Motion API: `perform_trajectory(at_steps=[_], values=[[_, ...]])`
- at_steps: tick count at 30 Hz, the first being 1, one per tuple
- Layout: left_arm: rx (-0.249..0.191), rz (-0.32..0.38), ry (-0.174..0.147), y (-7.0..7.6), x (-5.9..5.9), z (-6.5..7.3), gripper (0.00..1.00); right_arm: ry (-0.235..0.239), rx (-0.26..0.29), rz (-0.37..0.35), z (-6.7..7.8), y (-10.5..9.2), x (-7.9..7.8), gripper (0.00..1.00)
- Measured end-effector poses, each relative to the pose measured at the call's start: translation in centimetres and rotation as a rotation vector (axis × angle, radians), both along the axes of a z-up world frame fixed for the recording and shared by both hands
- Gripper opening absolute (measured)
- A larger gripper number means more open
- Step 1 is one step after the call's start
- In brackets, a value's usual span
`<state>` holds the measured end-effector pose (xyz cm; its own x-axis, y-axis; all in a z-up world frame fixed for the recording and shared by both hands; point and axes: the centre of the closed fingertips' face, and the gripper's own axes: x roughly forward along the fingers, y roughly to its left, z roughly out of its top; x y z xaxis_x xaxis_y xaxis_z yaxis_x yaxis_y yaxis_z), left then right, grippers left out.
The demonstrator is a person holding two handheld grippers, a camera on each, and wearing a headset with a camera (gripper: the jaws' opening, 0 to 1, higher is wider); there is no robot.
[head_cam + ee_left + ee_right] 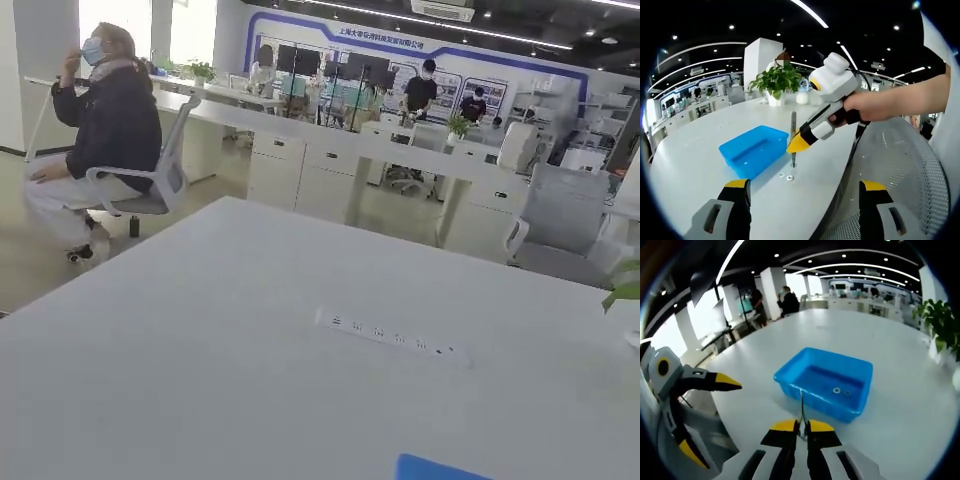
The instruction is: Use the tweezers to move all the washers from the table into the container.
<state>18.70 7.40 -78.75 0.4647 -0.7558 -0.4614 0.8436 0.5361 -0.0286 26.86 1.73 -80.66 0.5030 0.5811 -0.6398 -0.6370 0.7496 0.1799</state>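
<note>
Grip: right gripper (801, 428) is pinched tight on the tweezers (801, 407), which jut forward from between its jaws.
Spare gripper: left gripper (804, 184) has its jaws spread wide with nothing between them, and hovers at the near edge of the desk (695, 165).
Tweezer tips: in the left gripper view the tweezers stand upright, tips down at the desk. I cannot tell whether they touch the surface.
Loose washers: 2 loose washers (790, 177) lie flat and side by side just near of the tips, close to the right edge of the desk.
Container: the blue container (817, 401) sits just left of the tips with its top open. 2 stored washers (836, 389) lie on its floor.
Stage: probably partway, with 2 in and at least 2 left. The next pick looks to be lining up.
Risk, slip: the washers are thin and flat, so the tips may skate over one and flick it off the nearby right edge.
Risk, twist: the tweezers are held only by their shaft, so pressing down could turn them in the jaws.
Risk, sight: the head view looks far across the desk to a power strip (390, 338), with just a blue corner at its near edge. The pick may go unwatched.
</note>
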Motion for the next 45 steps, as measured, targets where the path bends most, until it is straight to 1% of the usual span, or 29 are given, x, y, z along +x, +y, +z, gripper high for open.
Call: perform_trajectory(at_steps=[7,14,21,25,32,38,45], values=[[-0.003,0.002,0.002,0.0,0.0,0.0,0.91,-0.032,0.025,-0.020,2.0,0.0,0.6,0.04],[-0.006,0.005,-0.001,0.0,0.1,0.1,0.91,-0.070,0.029,0.003,4.0,0.8,1.5,0.04],[-0.007,0.008,0.001,0.0,0.1,0.1,0.91,-0.097,0.030,0.032,5.2,2.1,2.4,0.04],[-0.012,0.013,0.010,0.1,0.2,0.0,0.91,-0.108,0.034,0.041,5.6,2.5,3.0,0.04],[-0.007,0.008,0.010,0.1,0.1,0.0,0.91,-0.132,0.047,0.046,6.5,3.3,4.5,0.04],[-0.006,0.010,0.010,0.1,0.1,0.0,0.91,-0.135,0.053,0.050,6.4,3.9,5.5,0.04],[-0.004,0.008,0.009,0.1,0.1,-0.1,0.91,-0.116,0.057,0.050,5.9,4.0,6.6,0.04]])
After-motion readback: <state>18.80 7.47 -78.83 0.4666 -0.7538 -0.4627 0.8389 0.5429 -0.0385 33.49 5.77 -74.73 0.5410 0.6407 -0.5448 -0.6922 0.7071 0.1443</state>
